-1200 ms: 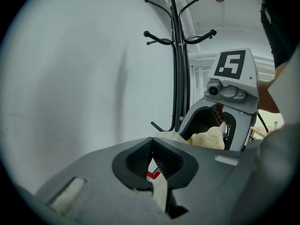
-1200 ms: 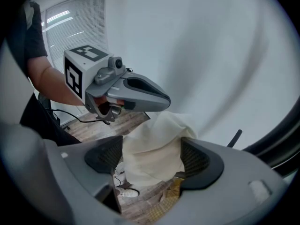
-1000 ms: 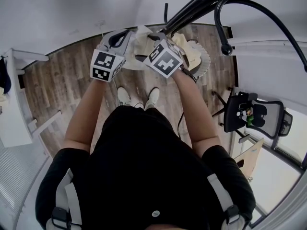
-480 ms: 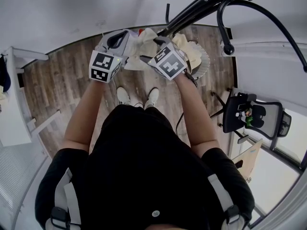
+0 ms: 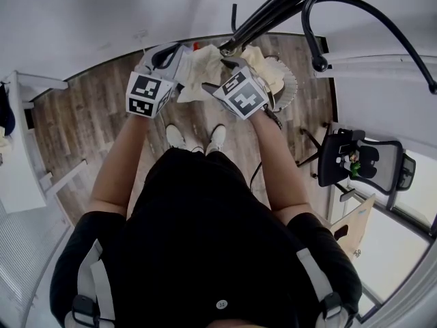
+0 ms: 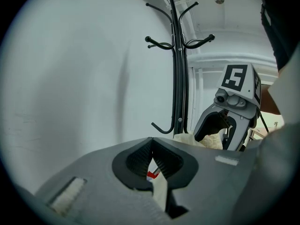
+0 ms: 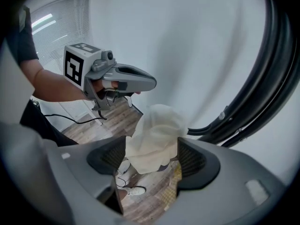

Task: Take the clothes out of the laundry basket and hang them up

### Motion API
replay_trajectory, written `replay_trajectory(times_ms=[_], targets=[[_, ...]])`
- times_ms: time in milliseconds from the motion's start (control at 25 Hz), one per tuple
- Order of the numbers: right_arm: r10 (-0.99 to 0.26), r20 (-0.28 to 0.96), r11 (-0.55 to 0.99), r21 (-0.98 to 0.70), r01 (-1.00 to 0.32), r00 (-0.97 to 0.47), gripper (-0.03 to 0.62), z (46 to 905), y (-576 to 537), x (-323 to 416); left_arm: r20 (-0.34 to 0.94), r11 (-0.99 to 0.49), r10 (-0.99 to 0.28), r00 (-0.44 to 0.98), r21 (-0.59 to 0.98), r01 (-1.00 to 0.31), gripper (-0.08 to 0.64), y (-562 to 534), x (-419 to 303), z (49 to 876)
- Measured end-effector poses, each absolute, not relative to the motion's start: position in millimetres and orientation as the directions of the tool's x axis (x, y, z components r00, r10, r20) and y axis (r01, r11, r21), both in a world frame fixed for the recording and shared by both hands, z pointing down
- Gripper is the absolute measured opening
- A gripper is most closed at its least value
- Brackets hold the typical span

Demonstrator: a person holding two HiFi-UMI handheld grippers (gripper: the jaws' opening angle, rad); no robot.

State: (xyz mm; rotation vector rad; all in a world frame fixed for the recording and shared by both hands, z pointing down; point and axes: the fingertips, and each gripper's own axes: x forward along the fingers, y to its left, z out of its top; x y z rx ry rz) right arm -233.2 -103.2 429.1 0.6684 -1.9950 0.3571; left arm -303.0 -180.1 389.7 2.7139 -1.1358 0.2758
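**A:** Clothes, then: where's the piece being worked on?

**B:** One cream garment (image 5: 202,74) is held up in the air just beside the coat stand (image 6: 177,78), on the person's side of it and about level with its lowest hook.

**A:** Who has hold of it?

**B:** The left gripper (image 6: 151,164). Its jaws are pinched together on a fold of the cloth, with a small red bit (image 6: 150,174) showing at the nip. It could be a tag or a clip; I can't tell which.

**A:** And the other one?

**B:** The right gripper (image 7: 152,159) faces the left, nearer the stand's pole. Its jaws have just been closing, and a puffy bunch of the same cloth sits between them. The pads stand apart at the sides of the bunch, and I see no real squeeze, so I'd call that one not yet clamped.

**A:** How far along is the job?

**B:** Early, by my reckoning. Every hook that shows on the stand is bare. The laundry basket (image 5: 292,91) sits on the floor at the foot of the stand and has more pale cloth in it.

**A:** So what's left?

**B:** Getting this garment onto a hook, then the rest of the basket. Nothing counts as hung so far.
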Motion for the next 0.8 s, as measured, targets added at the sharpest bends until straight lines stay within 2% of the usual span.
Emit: replay_trajectory(times_ms=[440,800], targets=[[-0.326,0.824,0.828,0.013,-0.560,-0.464,0.348,404,-91,-213,0.235,-0.669,-0.710,0.663,0.067,-0.740,0.002,-169,-282,374],[-0.372,0.660,0.876,0.018,-0.482,-0.652,0.345,355,-75,-195,0.219,-0.591,-0.780,0.586,0.046,-0.805,0.002,-129,-257,340]])
